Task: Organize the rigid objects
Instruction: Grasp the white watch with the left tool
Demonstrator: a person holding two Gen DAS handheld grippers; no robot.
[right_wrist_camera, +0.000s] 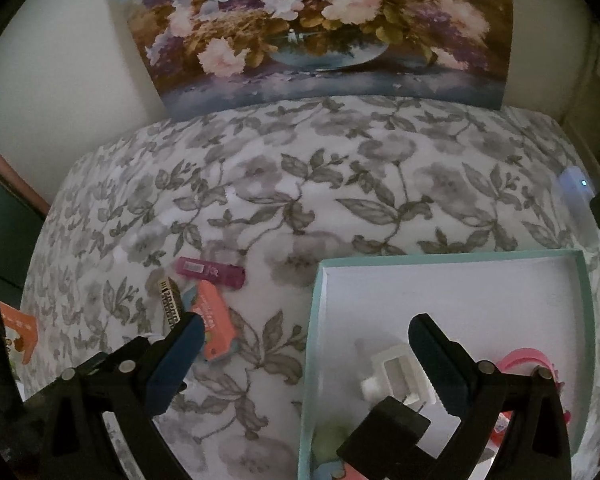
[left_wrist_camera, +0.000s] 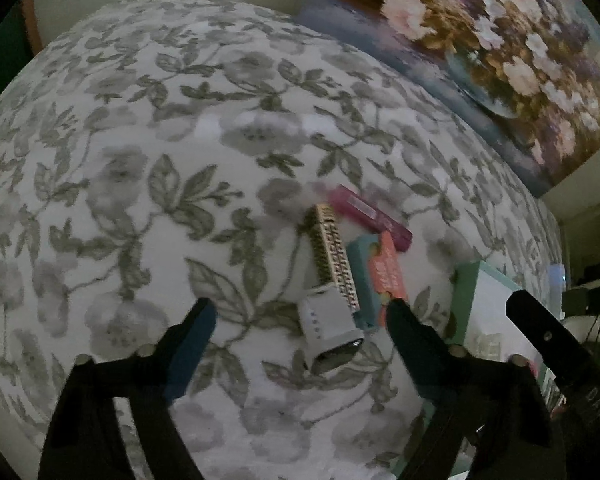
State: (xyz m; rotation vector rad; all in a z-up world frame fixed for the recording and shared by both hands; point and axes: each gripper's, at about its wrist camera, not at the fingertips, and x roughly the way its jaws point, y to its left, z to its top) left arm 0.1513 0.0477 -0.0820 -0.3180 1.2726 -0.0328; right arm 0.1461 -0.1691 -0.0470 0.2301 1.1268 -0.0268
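Note:
In the left wrist view my left gripper is open, its fingers on either side of a white box-shaped item lying on the floral cloth. Beyond it lie a gold studded bar, a teal and orange packet and a pink tube. My right gripper is open and empty over the left rim of the teal-edged white tray. In the tray lie a white plastic piece, a black plug and a pink band. The right wrist view also shows the pink tube, the bar and the packet.
A flower painting leans at the table's far edge. A white device with a blue light stands at the right. An orange packet lies at the left edge. The tray also shows in the left wrist view.

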